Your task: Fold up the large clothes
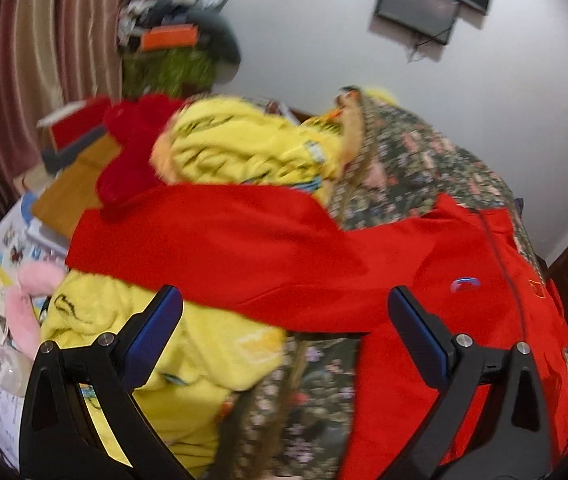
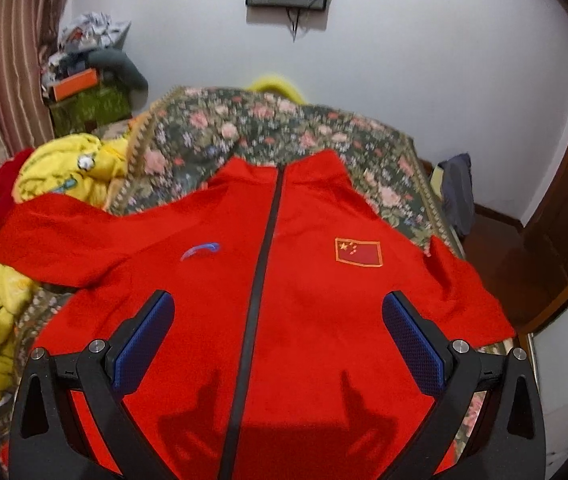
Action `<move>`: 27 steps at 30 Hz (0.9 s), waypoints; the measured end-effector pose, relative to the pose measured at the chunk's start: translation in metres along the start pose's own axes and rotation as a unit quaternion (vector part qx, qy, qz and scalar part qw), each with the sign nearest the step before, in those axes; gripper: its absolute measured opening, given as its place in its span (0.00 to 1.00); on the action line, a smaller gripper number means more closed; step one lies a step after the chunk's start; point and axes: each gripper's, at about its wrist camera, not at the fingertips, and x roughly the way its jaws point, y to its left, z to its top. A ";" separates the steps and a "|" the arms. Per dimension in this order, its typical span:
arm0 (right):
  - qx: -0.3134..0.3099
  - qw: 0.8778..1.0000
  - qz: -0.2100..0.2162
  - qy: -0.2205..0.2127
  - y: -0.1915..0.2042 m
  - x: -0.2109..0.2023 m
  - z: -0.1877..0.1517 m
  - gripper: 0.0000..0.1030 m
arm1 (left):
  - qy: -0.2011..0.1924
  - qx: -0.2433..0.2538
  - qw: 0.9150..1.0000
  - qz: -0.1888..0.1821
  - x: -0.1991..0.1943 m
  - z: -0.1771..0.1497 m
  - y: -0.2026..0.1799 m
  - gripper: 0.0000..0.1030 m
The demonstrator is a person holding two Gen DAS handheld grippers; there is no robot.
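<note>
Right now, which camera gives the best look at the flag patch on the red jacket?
The right wrist view: the flag patch faces the camera, sharp, right of the zipper on the red jacket. The left wrist view shows it only as a small blurred patch at the jacket's far edge.

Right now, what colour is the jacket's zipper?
Black zipper, clearest in the right wrist view.

Support: bed with floral cover (image 2: pixel 267 128)
On it: red jacket (image 2: pixel 304 300) spread flat, front up
Beside it: yellow bedding (image 2: pixel 63 176) heaped
</note>
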 end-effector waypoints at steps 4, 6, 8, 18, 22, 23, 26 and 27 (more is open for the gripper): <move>0.013 0.999 0.029 0.027 -0.001 0.021 0.004 1.00 | 0.031 -0.034 0.999 -0.011 0.018 0.001 0.040 0.99; 0.019 0.998 0.041 0.039 0.000 0.030 0.005 1.00 | 0.048 -0.062 0.997 -0.028 0.026 0.001 0.058 0.95; 0.022 0.998 0.043 0.049 0.000 0.038 0.005 1.00 | 0.064 -0.091 0.993 -0.047 0.037 0.001 0.074 0.91; -0.001 0.996 0.045 0.078 0.012 0.069 0.006 1.00 | 0.094 -0.241 0.963 -0.076 0.088 -0.003 0.141 0.76; -0.014 0.995 0.047 0.082 0.015 0.072 0.006 1.00 | 0.084 -0.238 0.967 -0.035 0.100 0.003 0.145 0.64; -0.015 0.995 0.048 0.083 0.015 0.072 0.005 1.00 | 0.084 -0.234 0.968 -0.027 0.103 0.004 0.146 0.57; -0.017 0.995 0.048 0.083 0.014 0.070 0.005 1.00 | 0.075 -0.214 0.974 0.001 0.106 0.011 0.142 0.40; -0.018 0.995 0.047 0.083 0.014 0.069 0.005 1.00 | 0.069 -0.199 0.977 0.015 0.103 0.015 0.138 0.28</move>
